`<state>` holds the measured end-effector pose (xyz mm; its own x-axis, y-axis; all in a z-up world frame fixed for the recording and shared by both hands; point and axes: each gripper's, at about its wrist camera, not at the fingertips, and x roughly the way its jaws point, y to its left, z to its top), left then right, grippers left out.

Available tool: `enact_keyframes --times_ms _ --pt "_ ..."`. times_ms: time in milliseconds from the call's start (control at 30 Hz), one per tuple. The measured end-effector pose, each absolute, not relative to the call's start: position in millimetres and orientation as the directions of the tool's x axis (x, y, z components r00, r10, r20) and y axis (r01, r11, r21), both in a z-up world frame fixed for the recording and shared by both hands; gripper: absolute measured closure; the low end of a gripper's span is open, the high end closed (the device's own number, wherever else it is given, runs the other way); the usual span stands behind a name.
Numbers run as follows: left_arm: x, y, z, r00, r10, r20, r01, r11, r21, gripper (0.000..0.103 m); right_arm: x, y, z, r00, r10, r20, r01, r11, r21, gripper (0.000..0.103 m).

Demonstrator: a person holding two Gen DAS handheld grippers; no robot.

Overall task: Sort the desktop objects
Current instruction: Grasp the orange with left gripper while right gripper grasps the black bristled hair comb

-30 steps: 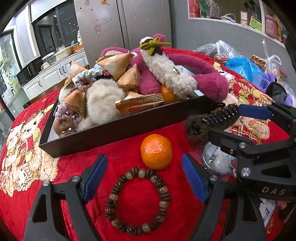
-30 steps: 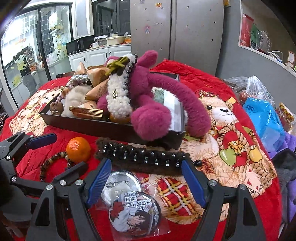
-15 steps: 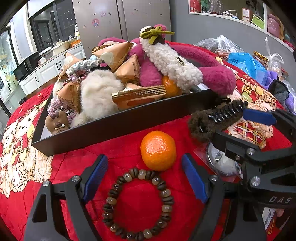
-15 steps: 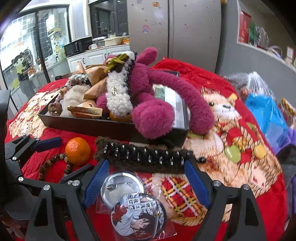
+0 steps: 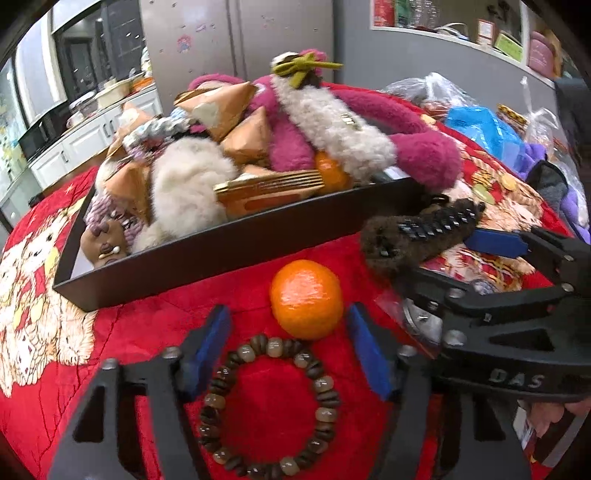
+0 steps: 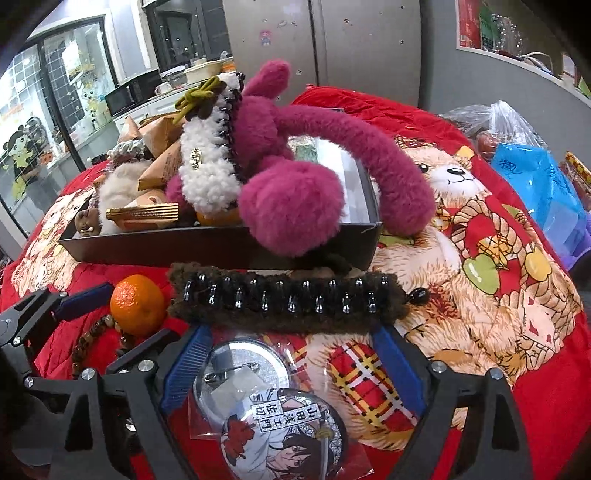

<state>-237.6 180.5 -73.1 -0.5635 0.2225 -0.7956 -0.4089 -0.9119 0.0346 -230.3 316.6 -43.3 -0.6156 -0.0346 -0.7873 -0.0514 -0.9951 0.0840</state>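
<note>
Left hand-held gripper [image 5: 288, 343] low over the red cloth, jaws wide, bead bracelet [image 5: 269, 402] between them, orange [image 5: 306, 298] just ahead. Right hand-held gripper [image 6: 291, 358] wide over two pin badges [image 6: 258, 398], brown hair claw [image 6: 284, 297] at its tips. Its frame reads "DAS". Black tray [image 5: 221, 254] behind.

a tall steel-grey refrigerator [image 6: 321, 48] fills the top centre of the right wrist frame, small magnets stuck on its doors. to its right runs a grey wall [image 6: 469, 81] with a recessed shelf [image 5: 454, 26] of boxes at the upper right. at the upper left, white cabinets [image 5: 88, 136] carry a counter with a black microwave [image 6: 133, 92] and bowls. glass doors [image 6: 48, 96] with cartoon stickers glow bright at the far left edge of the frame.
</note>
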Motion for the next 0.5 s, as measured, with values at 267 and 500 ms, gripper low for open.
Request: enact_keyframes --times_ms 267,500 --pt "-229.4 188.2 -69.1 -0.571 0.23 -0.788 -0.436 -0.898 0.053 0.069 -226.6 309.6 -40.8 -0.613 0.043 -0.789 -0.085 -0.996 0.012 0.045" --pt "-225.2 187.2 -68.4 -0.577 0.224 -0.785 -0.431 -0.9 0.06 0.07 -219.0 308.1 -36.4 -0.615 0.054 -0.787 -0.07 -0.997 -0.013 0.091"
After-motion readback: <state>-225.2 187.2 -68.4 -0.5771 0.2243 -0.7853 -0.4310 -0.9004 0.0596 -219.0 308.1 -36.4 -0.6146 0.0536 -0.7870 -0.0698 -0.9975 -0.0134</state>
